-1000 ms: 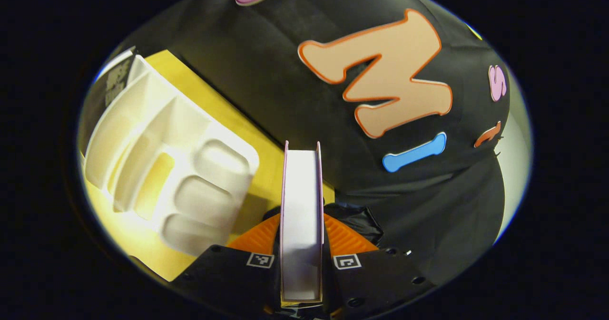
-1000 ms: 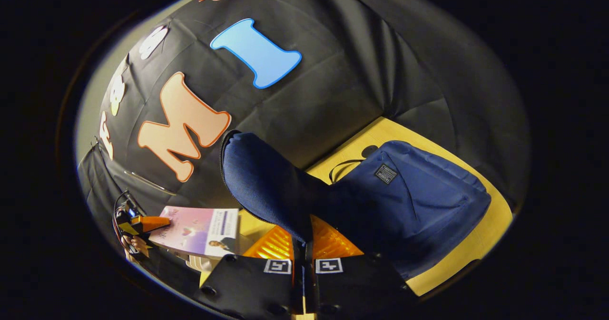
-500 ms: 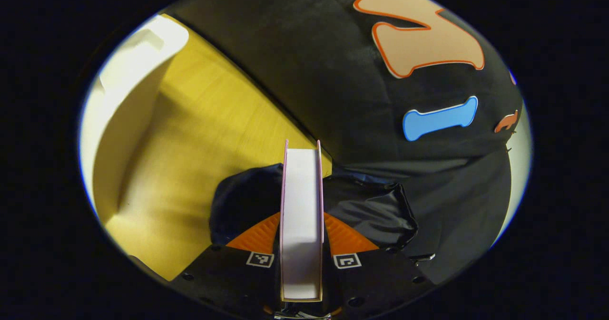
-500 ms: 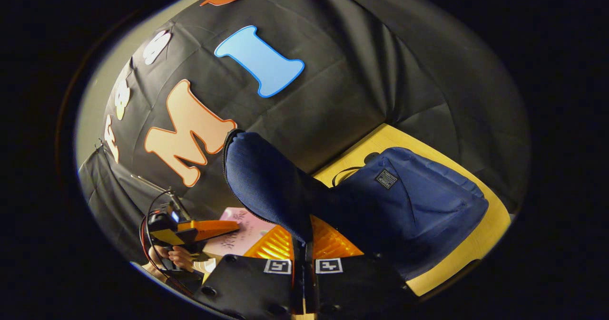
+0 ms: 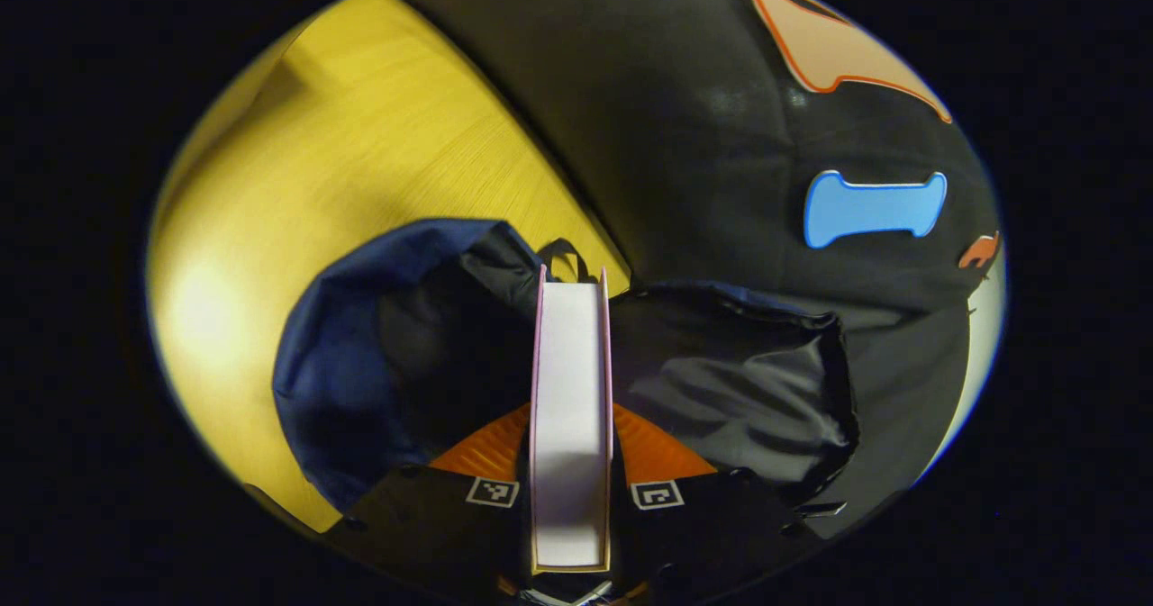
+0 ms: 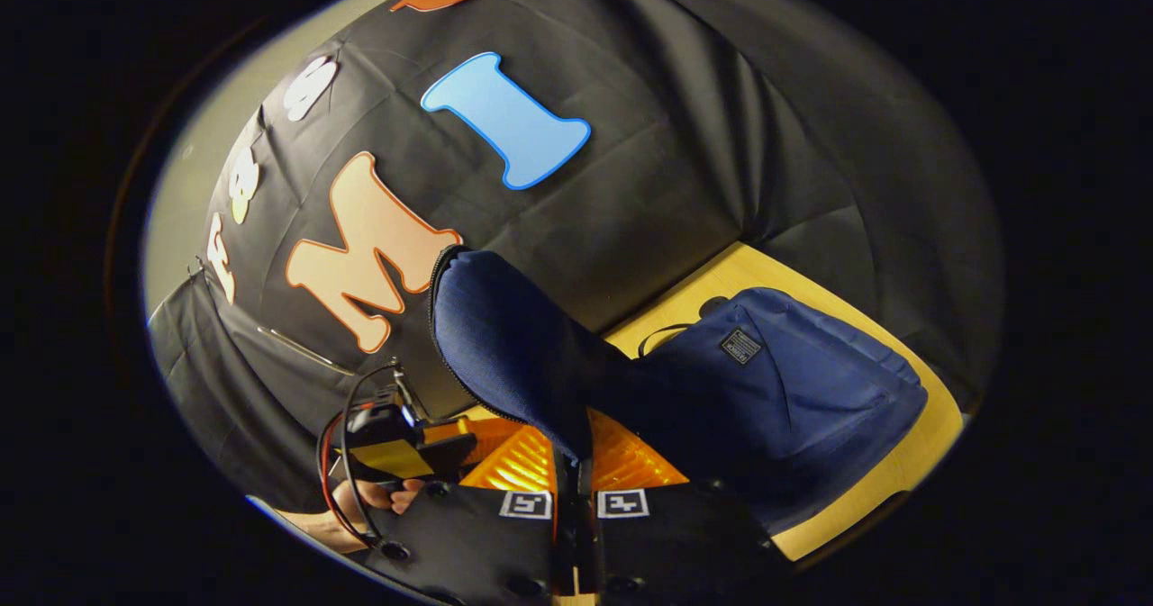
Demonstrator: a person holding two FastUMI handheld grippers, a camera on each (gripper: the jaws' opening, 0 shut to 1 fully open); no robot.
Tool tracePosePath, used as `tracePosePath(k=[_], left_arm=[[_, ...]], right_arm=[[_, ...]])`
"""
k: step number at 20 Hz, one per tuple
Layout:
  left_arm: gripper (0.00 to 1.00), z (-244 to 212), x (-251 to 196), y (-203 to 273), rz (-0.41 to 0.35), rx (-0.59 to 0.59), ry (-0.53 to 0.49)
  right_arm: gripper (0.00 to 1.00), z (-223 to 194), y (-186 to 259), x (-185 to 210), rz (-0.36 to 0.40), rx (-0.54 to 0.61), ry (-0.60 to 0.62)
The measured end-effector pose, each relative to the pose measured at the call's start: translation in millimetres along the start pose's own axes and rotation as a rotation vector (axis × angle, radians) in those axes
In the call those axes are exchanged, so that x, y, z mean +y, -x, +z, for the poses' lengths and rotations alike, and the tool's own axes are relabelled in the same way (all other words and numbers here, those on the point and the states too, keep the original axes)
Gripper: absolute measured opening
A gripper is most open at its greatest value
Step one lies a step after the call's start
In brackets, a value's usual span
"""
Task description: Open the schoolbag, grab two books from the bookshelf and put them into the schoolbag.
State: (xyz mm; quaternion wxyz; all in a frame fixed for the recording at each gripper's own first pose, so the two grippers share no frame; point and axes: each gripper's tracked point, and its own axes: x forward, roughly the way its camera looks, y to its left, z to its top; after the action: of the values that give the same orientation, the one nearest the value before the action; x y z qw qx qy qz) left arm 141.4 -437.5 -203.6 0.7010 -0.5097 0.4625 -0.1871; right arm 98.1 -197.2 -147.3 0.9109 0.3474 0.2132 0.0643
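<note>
My left gripper (image 5: pixel 571 426) is shut on a book (image 5: pixel 571 381), held edge-on with its white page block toward the camera. The book's far end hangs over the dark open mouth (image 5: pixel 450 345) of the navy schoolbag (image 5: pixel 342 354). My right gripper (image 6: pixel 576 462) is shut on the schoolbag's raised flap (image 6: pixel 504 345), holding it up. The bag's body (image 6: pixel 793 390) lies on the yellow table (image 6: pixel 910 462). In the right gripper view, the left gripper (image 6: pixel 396 439) and the hand holding it sit at lower left, just behind the flap.
The yellow tabletop (image 5: pixel 360 138) runs back to the black cloth wall (image 5: pixel 685 120). The bag's black lining (image 5: pixel 730 399) spreads to the right of the book. A thin black carry loop (image 6: pixel 667 336) lies on the table at the bag's top.
The left gripper has swung with the book away from the white bookshelf and over the open schoolbag. In the right gripper view it has come close behind the flap, which stays lifted.
</note>
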Motion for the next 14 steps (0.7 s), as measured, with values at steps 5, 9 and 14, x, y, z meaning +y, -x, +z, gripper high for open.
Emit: tracePosePath(k=[5, 9, 14], left_arm=[[0.31, -1.6, 0.2, -13.3, -0.004, -0.004, 0.016], [0.36, 2.0, 16.3, -16.2, 0.080, -0.001, -0.034], [0.77, -19.4, 61.3, -17.9, 0.287, 0.109, -0.140]], right_arm=[[0.06, 1.9, 2.5, -3.8, 0.005, -0.004, -0.014], [0.05, 1.2, 1.5, -5.0, 0.005, -0.002, -0.016], [0.05, -0.8, 0.1, -5.1, 0.006, 0.007, -0.015]])
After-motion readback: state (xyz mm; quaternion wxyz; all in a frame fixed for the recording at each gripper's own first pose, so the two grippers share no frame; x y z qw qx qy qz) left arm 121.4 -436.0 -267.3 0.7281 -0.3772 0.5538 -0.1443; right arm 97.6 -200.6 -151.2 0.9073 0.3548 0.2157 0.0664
